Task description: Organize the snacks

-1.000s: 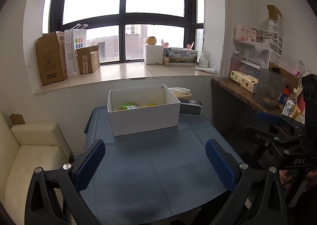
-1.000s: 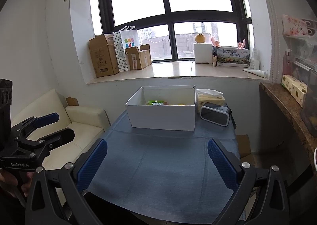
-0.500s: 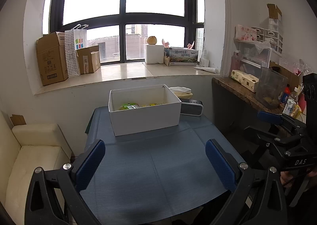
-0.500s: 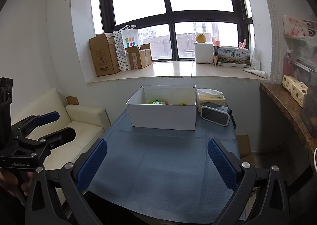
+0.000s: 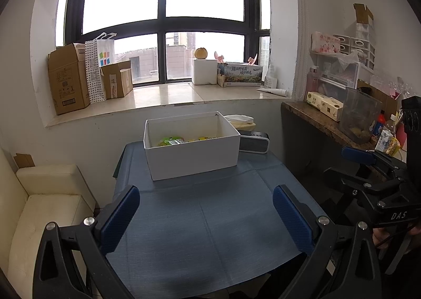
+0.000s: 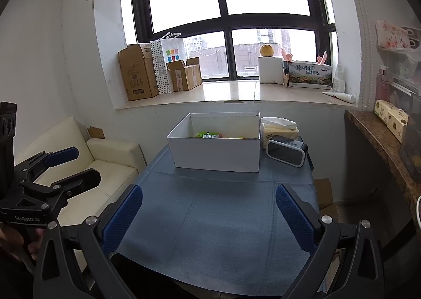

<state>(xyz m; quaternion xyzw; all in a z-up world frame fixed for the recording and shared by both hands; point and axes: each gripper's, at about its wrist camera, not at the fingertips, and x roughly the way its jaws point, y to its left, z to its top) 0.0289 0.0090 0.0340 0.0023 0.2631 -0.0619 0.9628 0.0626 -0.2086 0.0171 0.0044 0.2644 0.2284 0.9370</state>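
Note:
A white open box [image 5: 194, 155] [image 6: 215, 153] stands at the far side of a table with a blue cloth [image 5: 205, 217] [image 6: 218, 209]. Green and yellow snack packets [image 5: 171, 141] [image 6: 208, 135] lie inside it. My left gripper [image 5: 206, 216] hovers open over the near edge of the table, nothing between its blue pads. My right gripper [image 6: 209, 216] is likewise open and empty, well short of the box. Each gripper shows in the other's view: the right one [image 5: 352, 164] off the table's right side, the left one [image 6: 76, 167] off its left side.
A grey clock radio [image 5: 254, 141] [image 6: 286, 150] and a tissue pack [image 6: 280, 126] sit right of the box. A cream sofa [image 6: 105, 157] lies left of the table, a stone counter [image 5: 323, 122] with clutter on the right. Cardboard boxes [image 5: 68, 83] line the windowsill.
Both grippers have drifted very slightly; the view has barely shifted. Nothing was picked up or released.

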